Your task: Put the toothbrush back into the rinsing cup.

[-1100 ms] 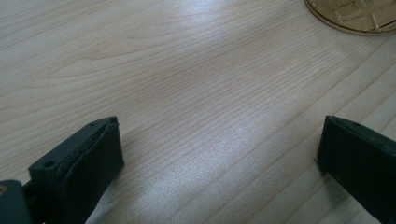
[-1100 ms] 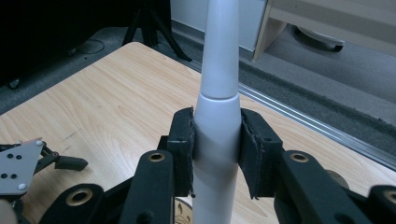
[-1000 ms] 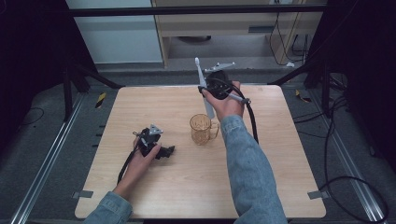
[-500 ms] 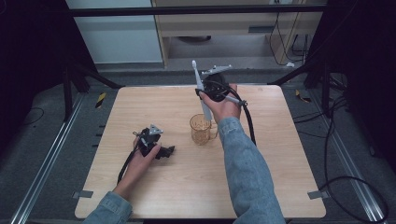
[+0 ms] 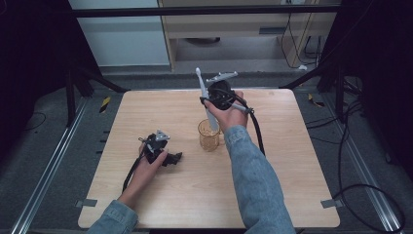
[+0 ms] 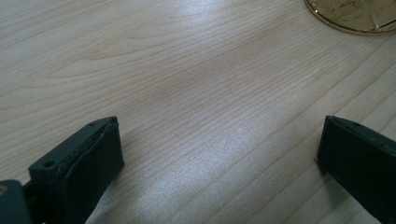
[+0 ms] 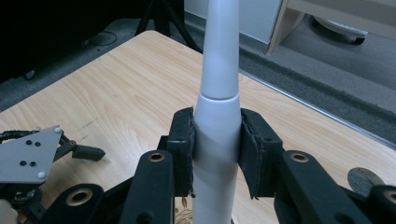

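Right gripper view: fingers [image 7: 187,154] clamp toothbrush [image 7: 217,135]; high view adds cup [image 5: 208,136], prob. amber.

smooth white plastic toothbrush [image 7: 218,116], amber glass cup [image 5: 209,136] (glossy, faceted), pale matt wooden table [image 5: 292,161].

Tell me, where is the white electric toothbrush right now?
In the high view, the white electric toothbrush stands clamped in the right gripper, its lower end dipping into the amber glass cup mid-table.
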